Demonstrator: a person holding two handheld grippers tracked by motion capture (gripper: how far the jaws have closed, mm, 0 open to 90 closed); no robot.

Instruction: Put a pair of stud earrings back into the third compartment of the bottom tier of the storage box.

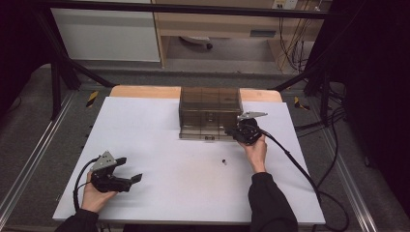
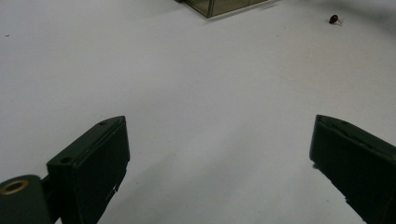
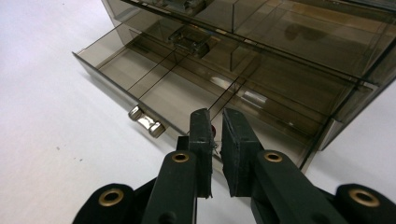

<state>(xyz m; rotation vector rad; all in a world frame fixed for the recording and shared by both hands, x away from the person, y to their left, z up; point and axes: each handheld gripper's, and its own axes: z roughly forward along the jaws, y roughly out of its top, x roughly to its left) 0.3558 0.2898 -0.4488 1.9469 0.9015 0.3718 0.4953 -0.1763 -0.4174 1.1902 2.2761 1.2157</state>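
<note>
Drawer box (image 1: 210, 113) sits at the far middle of our white counter (image 1: 159, 145), smoky see-thru plastic, long axis running left-right, front facing us. Its bottom drawer (image 3: 154, 91) is pulled out toward us w/ a small metal knob (image 3: 146, 120) on the front. Our right claw (image 3: 215, 135) hangs over the drawer's front edge, jaws nearly together, clamped on a tiny red bit (image 3: 213, 130) – can't tell what exactly. Left claw (image 2: 219, 154) is spread wide w/ nothing in it, low over the counter's near-left part. Another small dark bit (image 1: 223, 161) lies on the counter near the box.
</note>
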